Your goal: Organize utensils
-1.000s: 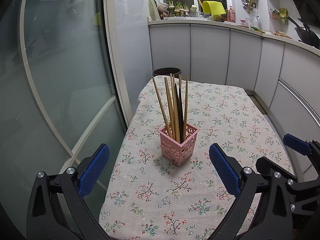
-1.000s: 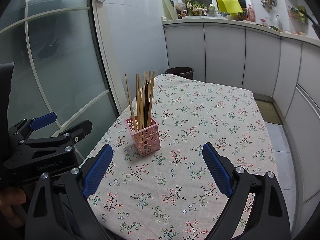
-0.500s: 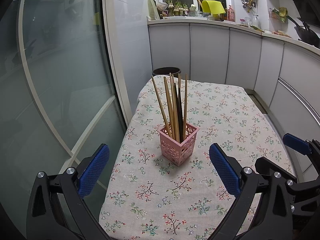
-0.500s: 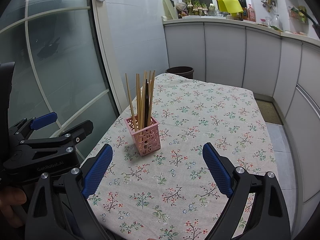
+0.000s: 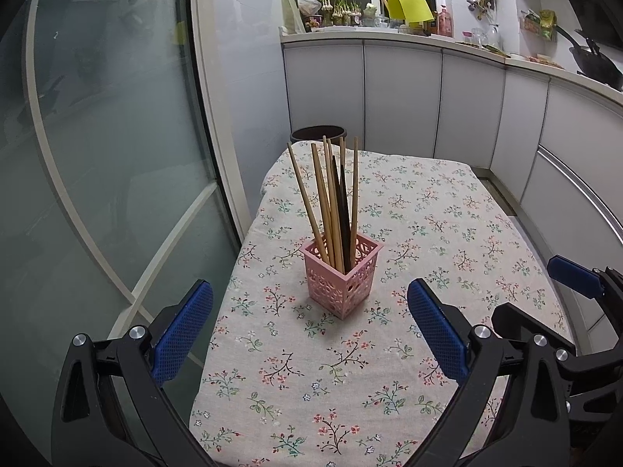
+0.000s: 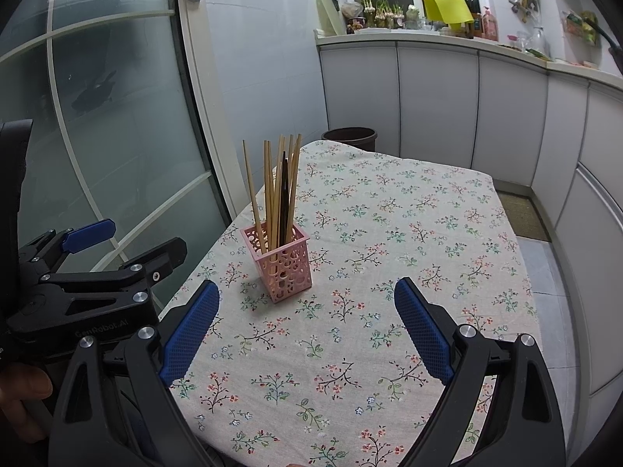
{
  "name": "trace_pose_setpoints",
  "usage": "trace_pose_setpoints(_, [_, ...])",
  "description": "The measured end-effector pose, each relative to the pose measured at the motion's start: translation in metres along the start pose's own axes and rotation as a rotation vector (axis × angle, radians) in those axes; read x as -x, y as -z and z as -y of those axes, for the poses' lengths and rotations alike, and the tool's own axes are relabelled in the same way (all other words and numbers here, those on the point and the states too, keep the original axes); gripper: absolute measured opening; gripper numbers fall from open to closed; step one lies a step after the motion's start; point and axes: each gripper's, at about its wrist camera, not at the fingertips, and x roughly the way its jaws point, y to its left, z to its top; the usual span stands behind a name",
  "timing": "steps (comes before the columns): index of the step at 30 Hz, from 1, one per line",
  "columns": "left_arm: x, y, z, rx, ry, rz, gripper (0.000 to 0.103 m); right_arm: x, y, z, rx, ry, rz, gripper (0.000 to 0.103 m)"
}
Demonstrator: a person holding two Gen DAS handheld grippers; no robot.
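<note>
A pink perforated holder point(image 5: 341, 274) stands upright on the floral tablecloth point(image 5: 428, 233); it also shows in the right wrist view point(image 6: 281, 265). Several wooden chopsticks point(image 5: 325, 198) and a dark pair stand in it, also seen in the right wrist view point(image 6: 272, 190). My left gripper point(image 5: 309, 325) is open and empty, short of the holder, above the near table edge. My right gripper point(image 6: 307, 325) is open and empty, near and slightly right of the holder. The right gripper shows at the right edge of the left wrist view point(image 5: 576, 276); the left gripper shows at the left of the right wrist view point(image 6: 89, 264).
A glass sliding door point(image 5: 97, 155) runs along the table's left side. A dark bin point(image 5: 318, 134) stands behind the table's far end. White kitchen cabinets point(image 5: 467, 97) with a cluttered counter line the back and right. A floor strip point(image 6: 545, 272) lies right of the table.
</note>
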Motion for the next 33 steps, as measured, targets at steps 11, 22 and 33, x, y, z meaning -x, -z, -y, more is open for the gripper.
trace_pose_setpoints(11, [-0.022,-0.001,-0.003,0.023,0.124,-0.089,0.016,0.001,-0.001,0.014,-0.029,0.018,-0.004,0.089])
trace_pose_setpoints(22, [-0.011,-0.002,0.002,-0.013,0.101,-0.04,0.096,0.001,-0.003,0.016,-0.031,0.012,-0.003,0.089])
trace_pose_setpoints(33, [-0.015,-0.002,0.004,-0.028,0.05,-0.058,0.096,0.002,-0.004,0.017,-0.03,0.012,-0.002,0.089])
